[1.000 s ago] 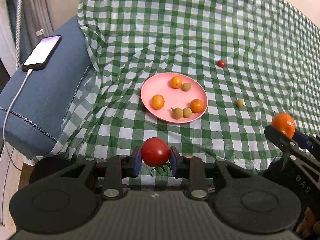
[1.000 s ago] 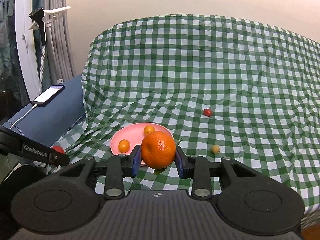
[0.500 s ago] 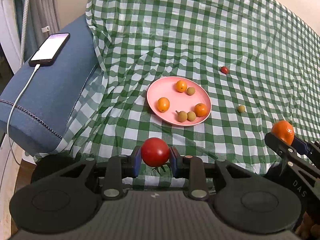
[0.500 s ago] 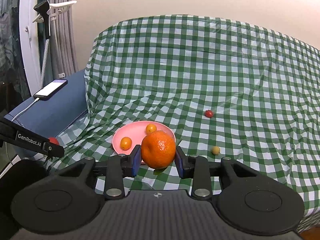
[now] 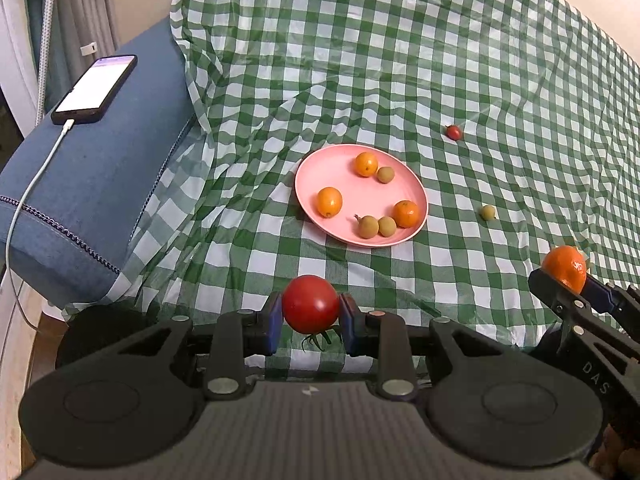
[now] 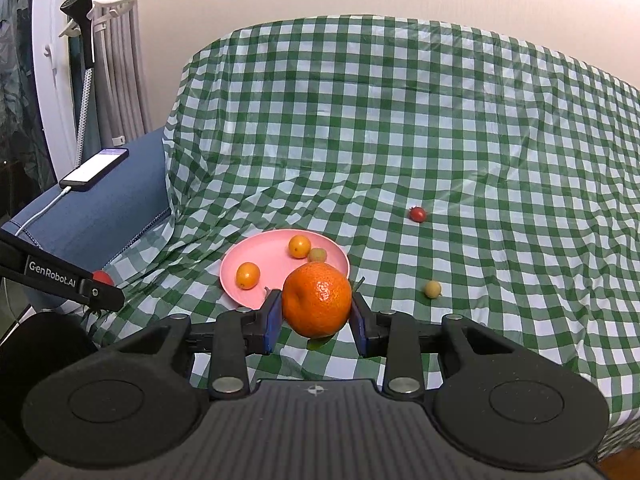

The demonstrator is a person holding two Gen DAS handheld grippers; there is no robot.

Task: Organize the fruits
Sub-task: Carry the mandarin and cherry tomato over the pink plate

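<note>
Left claw (image 5: 311,320): clamped on a red tomato (image 5: 311,303), pads pressing its two sides, the green stem hanging below; held above the near edge of the checked cloth (image 5: 360,60).
Right claw (image 6: 316,318): clamped on a mandarin (image 6: 317,305), pads on its flanks; held above the near edge too, toward the right corner as the left view shows it.
Pink plate (image 5: 340,168): lies on the cloth toward the near left part of the covered surface; whether a table or a bed is under the cloth I cannot tell. It carries three small orange fruits and three small greenish ones.
Loose fruit: a cherry tomato (image 5: 453,132) beyond the plate toward the far right, and a small green fruit (image 5: 487,212) just right of the plate, both on the cloth.
Step in hand: likely carrying both fruits to the plate.
Doing it well: bring each claw low over a bare patch of plate, the middle and left side look free, before letting go; a drop from height would make a round fruit roll off.
Order: one claw at a time, since both meeting over the plate risks a bump.
Risk: the cloth is rumpled and the plate may sit tilted; set fruits away from the rim.
Grip: firm but light on the tomato, its skin looks soft.
</note>
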